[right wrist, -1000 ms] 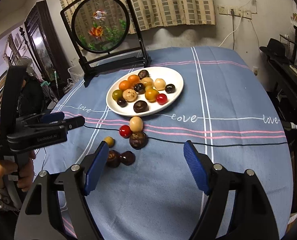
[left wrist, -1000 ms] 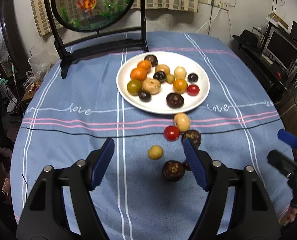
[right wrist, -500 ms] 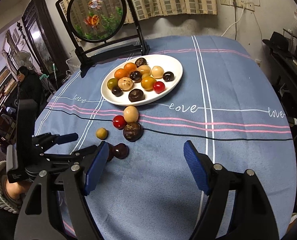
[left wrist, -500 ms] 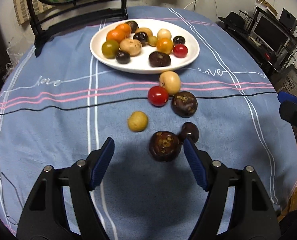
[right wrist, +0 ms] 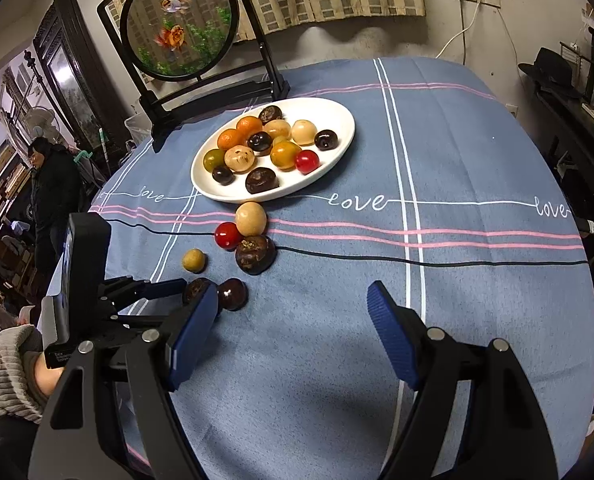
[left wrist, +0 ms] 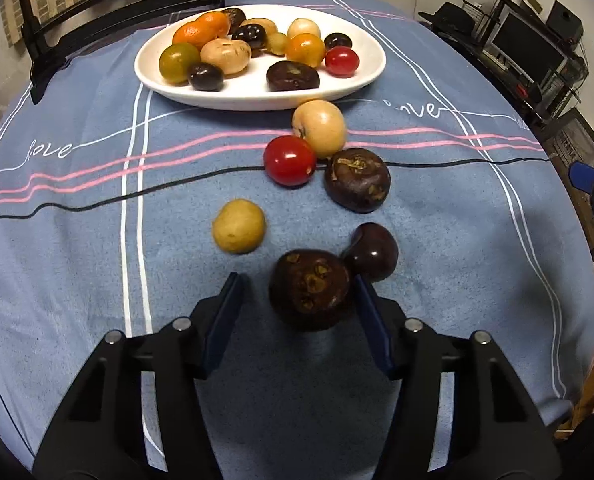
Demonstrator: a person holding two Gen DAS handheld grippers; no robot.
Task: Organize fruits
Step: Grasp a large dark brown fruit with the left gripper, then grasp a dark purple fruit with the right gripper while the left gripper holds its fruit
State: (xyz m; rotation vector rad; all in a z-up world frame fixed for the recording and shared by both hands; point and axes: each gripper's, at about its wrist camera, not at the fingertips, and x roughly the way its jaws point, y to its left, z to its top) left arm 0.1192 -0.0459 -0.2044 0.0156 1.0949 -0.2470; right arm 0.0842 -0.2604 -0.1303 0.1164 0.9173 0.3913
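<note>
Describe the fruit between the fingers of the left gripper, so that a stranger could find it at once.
Start at the white plate and come down the blue cloth past the loose fruits. The nearest one, between the open left gripper, is a round dark brown fruit. Unlike the smooth, shiny, smaller dark fruit touching it, its skin is dull with tan patches.

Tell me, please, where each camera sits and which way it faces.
Left wrist: on the left gripper, low, facing the plate; its open fingers flank a dark fruit.
Right wrist: on the right gripper, higher, facing the plate and screen; it shows its own open fingers, the left gripper and hand.
Both share the plate and loose fruits.
</note>
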